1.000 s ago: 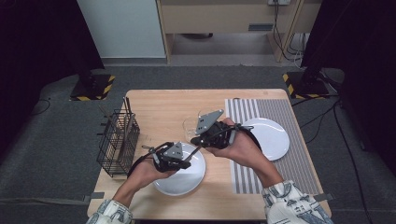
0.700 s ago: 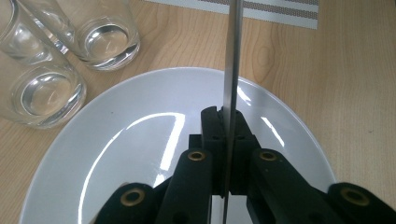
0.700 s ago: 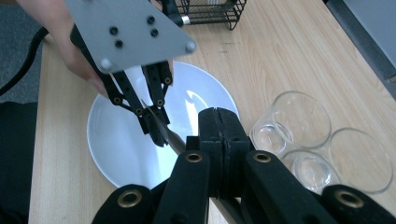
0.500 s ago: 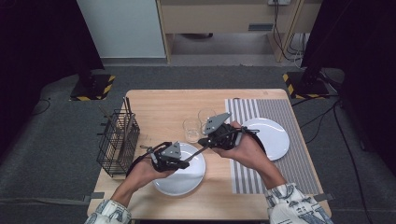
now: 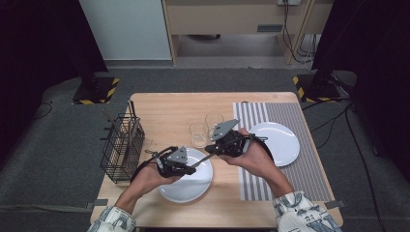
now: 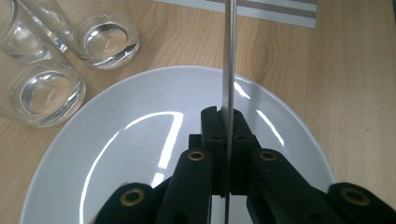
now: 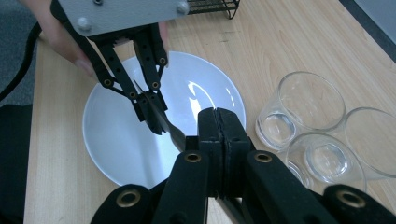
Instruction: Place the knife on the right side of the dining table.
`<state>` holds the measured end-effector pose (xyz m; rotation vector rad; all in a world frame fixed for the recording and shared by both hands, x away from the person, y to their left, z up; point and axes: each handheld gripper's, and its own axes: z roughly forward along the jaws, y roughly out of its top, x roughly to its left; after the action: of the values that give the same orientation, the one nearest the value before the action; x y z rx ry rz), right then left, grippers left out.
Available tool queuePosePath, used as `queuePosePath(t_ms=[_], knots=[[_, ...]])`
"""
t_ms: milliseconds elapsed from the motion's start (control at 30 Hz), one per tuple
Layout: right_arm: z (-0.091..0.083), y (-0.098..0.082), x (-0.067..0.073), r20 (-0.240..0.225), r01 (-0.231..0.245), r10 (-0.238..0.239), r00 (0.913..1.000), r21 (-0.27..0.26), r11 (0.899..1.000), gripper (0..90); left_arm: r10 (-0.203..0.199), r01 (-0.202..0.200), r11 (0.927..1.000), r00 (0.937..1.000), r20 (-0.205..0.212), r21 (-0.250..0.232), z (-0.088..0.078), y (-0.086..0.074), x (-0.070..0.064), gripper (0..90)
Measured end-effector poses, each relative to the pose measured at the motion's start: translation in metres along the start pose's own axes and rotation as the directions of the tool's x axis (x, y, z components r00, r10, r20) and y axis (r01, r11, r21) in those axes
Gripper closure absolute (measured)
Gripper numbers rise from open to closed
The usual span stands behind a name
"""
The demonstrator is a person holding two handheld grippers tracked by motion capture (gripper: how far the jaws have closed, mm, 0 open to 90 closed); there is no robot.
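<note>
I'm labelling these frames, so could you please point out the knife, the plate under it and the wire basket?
knife [image 6: 228, 60]: left gripper view, on the blade.
plate [image 5: 200, 181]: high view, on its bare right rim.
wire basket [image 5: 122, 147]: high view, on its mesh side.

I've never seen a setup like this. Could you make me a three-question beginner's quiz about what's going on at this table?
1. True or false: both grippers clamp the same knife.
2. How many drinking glasses stand on the table? A) one B) three C) five
3. What lies directly under the left gripper?

Key
1. True: the left gripper and the right gripper are each shut on it, one at either end.
2. B: three glasses, close together.
3. A white plate; a second white plate sits on the striped mat.
</note>
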<state>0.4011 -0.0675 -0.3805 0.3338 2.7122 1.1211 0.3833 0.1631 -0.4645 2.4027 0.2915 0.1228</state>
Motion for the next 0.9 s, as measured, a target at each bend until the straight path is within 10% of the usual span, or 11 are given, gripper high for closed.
queuePosePath(t_ms=[900], knots=[[0.004, -0.033, -0.005, -0.021, -0.057, 0.057, 0.9982, -0.045, 0.997, 89.4, -0.01, 0.01, 0.9994, 0.9999, 0.01, -0.034, -0.008, -0.004, 0.002, 88.3]])
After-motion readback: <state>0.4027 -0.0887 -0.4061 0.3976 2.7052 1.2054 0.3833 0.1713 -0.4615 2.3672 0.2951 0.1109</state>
